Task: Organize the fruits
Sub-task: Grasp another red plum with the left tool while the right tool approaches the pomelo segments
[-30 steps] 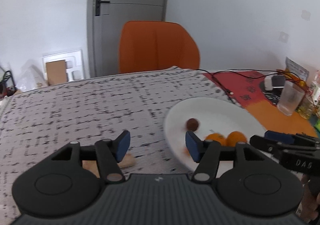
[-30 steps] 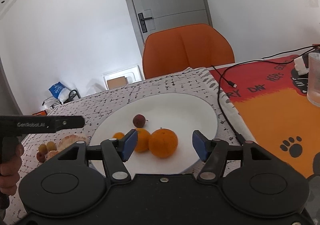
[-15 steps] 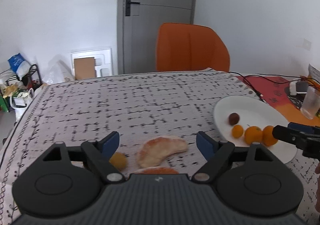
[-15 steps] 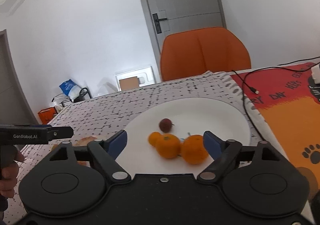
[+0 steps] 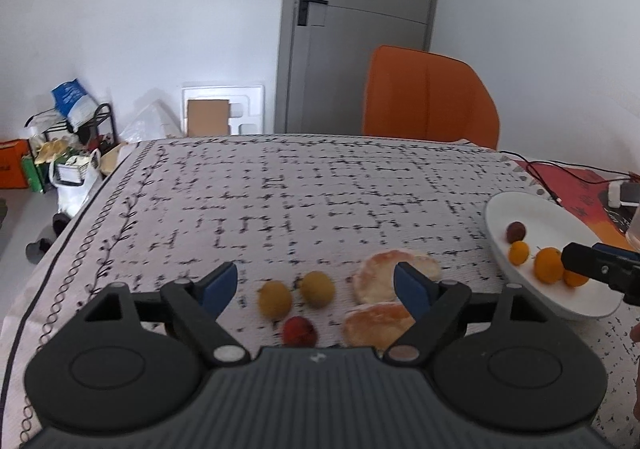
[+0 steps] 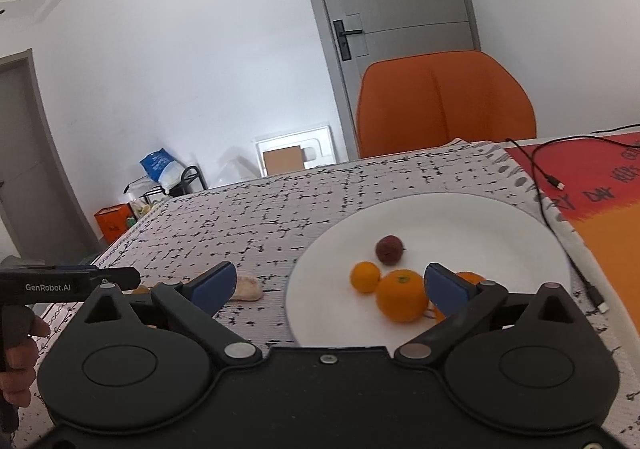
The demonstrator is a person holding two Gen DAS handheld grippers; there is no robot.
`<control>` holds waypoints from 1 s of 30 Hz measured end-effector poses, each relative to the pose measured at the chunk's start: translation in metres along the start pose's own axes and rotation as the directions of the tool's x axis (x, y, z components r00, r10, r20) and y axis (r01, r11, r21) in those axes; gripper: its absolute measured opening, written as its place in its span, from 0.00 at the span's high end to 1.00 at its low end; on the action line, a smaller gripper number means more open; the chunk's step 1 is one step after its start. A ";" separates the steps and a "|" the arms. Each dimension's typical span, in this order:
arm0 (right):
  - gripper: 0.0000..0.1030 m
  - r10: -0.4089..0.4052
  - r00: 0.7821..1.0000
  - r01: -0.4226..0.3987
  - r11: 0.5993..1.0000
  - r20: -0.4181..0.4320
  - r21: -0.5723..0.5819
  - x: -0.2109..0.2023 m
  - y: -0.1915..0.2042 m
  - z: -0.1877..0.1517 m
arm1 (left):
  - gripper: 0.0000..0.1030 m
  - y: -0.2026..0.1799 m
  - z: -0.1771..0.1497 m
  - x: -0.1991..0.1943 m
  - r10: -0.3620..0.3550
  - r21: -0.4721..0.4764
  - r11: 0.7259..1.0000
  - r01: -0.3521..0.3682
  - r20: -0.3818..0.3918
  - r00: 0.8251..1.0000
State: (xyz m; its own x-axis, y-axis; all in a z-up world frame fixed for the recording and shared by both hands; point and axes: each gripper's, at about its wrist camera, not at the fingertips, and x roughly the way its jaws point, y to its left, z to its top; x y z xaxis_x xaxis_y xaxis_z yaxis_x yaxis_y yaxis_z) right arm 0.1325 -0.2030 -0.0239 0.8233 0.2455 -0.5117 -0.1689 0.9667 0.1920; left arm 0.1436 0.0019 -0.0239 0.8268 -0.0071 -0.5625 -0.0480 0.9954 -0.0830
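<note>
Hovering above the patterned cloth of the counter (image 5: 320, 189), the left gripper (image 5: 316, 285) had its blue-padded fingers (image 5: 218, 285) spread wide and held nothing. Between and just ahead of them lay the loose fruit: two small yellow fruits (image 5: 274, 298) side by side, a small red fruit (image 5: 299, 331) nearer the camera, and two peeled citrus pieces (image 5: 394, 274), one behind the other, close to the right-hand finger. Off to the right sat the white plate (image 5: 560, 217), apart from that loose group. The right gripper (image 6: 328, 285) was released as well, its fingers (image 6: 444, 289) parted over the near rim of the plate and gripping nothing. On the plate rested a dark reddish fruit (image 6: 389, 249), a small orange (image 6: 364, 276) just in front of it, a larger orange (image 6: 402, 299) beside that, and another orange (image 6: 468, 278) partly hidden behind the right-hand finger. In the right wrist view one citrus piece showed just left of the plate, and the left gripper's black body came in from the left edge. An orange chair (image 6: 444, 101) stood at the far side of the counter before a grey door (image 5: 360, 29), and a black cable (image 6: 536, 165) trailed over the red and orange mat (image 6: 600, 217) to the right of the plate.
</note>
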 end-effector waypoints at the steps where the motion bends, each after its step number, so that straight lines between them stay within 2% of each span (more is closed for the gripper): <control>1: 0.01 0.005 1.000 -0.005 1.000 -0.001 -0.005 0.001 0.002 0.000 | 0.18 0.004 -0.001 -0.001 0.004 -0.008 1.000 -0.004 0.001 1.000; 12: 0.01 0.056 0.998 -0.057 0.998 -0.018 -0.031 0.009 0.022 0.000 | 0.18 0.031 -0.011 -0.003 0.047 -0.066 0.997 -0.048 -0.014 0.999; 20: 0.01 0.089 0.996 -0.091 0.994 -0.033 -0.066 0.014 0.040 0.001 | 0.19 0.040 -0.019 0.000 0.051 -0.088 0.995 -0.053 -0.017 0.999; 28: 0.02 0.109 0.992 -0.115 0.989 -0.061 -0.092 0.023 0.053 -0.001 | 0.22 0.044 -0.026 0.009 0.002 -0.119 0.993 -0.007 -0.040 0.999; 30: 0.02 0.108 0.992 -0.114 0.989 -0.066 -0.095 0.025 0.055 -0.001 | 0.27 0.043 -0.027 0.011 -0.018 -0.123 0.992 0.013 -0.041 0.999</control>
State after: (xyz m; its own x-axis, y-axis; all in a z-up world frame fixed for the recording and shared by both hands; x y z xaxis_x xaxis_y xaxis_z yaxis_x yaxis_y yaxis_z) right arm 0.1436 -0.1440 -0.0267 0.7624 0.3529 -0.5424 -0.3127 0.9348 0.1687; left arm 0.1360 0.0417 -0.0558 0.8038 -0.0290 -0.5942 -0.1058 0.9760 -0.1906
